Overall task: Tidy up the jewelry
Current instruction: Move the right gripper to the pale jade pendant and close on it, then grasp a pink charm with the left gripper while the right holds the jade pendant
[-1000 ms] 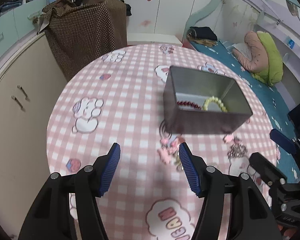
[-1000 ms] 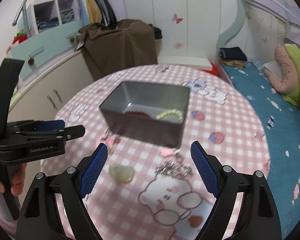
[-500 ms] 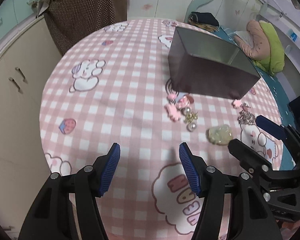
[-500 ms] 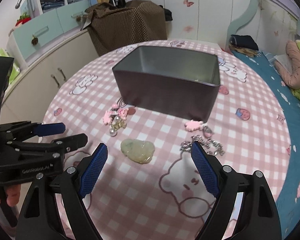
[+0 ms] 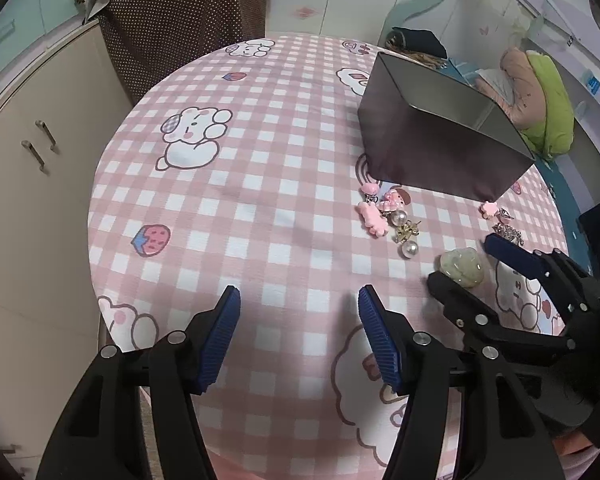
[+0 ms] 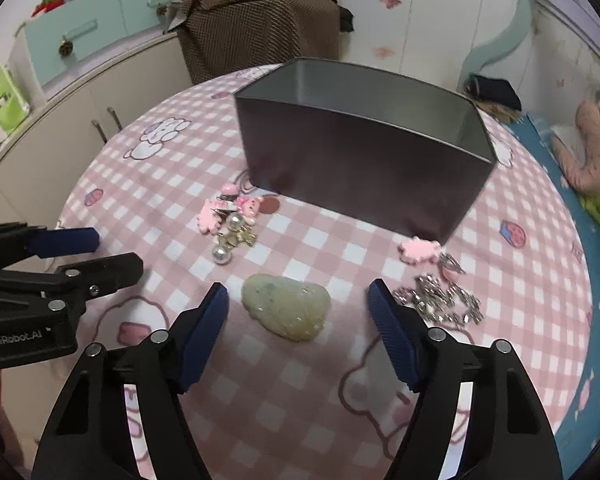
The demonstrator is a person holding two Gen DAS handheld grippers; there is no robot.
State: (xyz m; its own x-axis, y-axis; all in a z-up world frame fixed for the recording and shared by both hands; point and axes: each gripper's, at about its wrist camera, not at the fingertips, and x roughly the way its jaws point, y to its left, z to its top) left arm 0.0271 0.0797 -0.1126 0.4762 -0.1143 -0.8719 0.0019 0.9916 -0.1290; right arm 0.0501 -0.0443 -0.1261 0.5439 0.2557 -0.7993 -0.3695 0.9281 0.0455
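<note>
Right wrist view: I count one grey metal box (image 6: 364, 152) on the pink checked surface (image 6: 148, 184), one pale green stone piece (image 6: 288, 310), two pearls (image 6: 222, 255), one silver chain heap (image 6: 440, 304) and two clusters of pink charms (image 6: 228, 210), one by the pearls, one at the box's near corner. My right hand-held gripper (image 6: 298, 334) hangs over the green piece, its jaws closing, the piece lying between the blue pads (image 6: 206, 332) but not pressed by them; it sits just ahead of the tips, nearer the left pad. The chain heap lies just outside the right pad. In the left wrist view, my left hand-held gripper (image 5: 300, 336) stands open over bare cloth, nothing between its fingers; the charms and pearls lie ahead to its right, near the box (image 5: 432, 148).
</note>
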